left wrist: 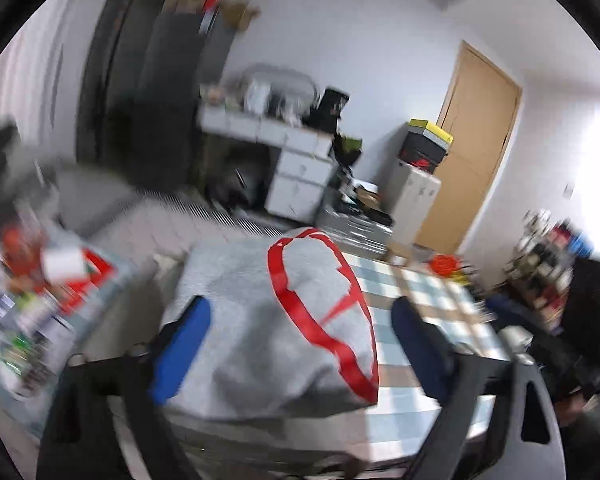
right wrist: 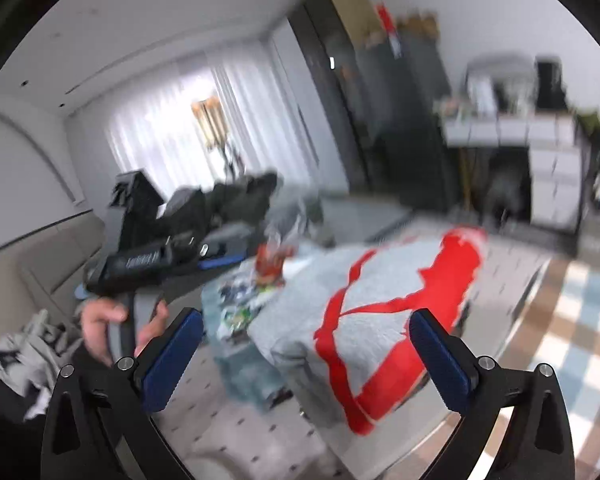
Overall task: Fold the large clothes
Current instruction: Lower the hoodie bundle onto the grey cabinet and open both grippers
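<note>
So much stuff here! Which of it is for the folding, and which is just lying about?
For the folding:
- grey garment with red print, folded on the table
- left gripper, jaws open
- right gripper, jaws open

Lying about:
- red packet
- white drawers
- stacked boxes

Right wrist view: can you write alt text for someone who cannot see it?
A folded grey garment with a large red print lies on a low table, seen between the wide-open blue-padded fingers of the right gripper, which holds nothing. At left, a hand holds the black left gripper near a beige sofa; the picture is motion-blurred.
</note>
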